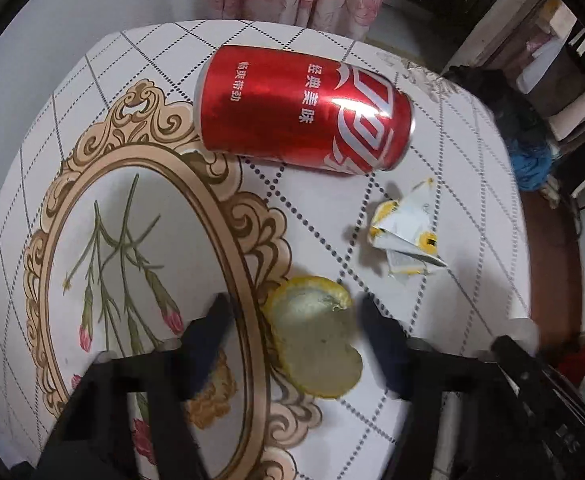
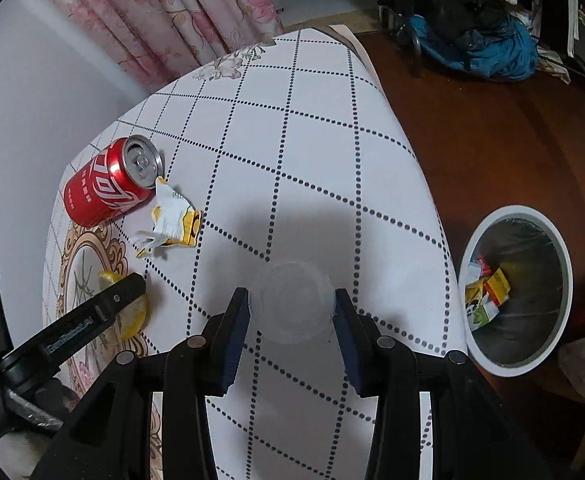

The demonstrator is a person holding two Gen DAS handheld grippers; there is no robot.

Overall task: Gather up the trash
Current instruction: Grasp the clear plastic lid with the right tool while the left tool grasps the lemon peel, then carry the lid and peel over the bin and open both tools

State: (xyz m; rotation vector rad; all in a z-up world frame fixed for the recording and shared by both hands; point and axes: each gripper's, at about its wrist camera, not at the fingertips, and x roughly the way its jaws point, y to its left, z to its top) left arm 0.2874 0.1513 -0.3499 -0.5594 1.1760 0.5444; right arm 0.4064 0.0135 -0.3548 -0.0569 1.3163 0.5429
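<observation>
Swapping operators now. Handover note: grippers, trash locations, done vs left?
Right gripper: shut on a clear plastic cup, above the table.
Left gripper: jaws open around the lemon peel, not closed.
Red can lies on its side; crumpled wrapper beside it.
Done: a few cartons already in the white bin on the floor, right of the table.
Left: bin the cup, then peel, wrapper, can.

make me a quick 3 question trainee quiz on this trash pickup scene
1. True or false: the red can stands upright.
2. What does the right gripper hold? A) can B) clear plastic cup C) wrapper
3. Which item lies between the left gripper fingers?

Key: 1. false, it lies on its side. 2. B. 3. the lemon peel, not yet gripped; the torn wrapper lies farther off.
</observation>
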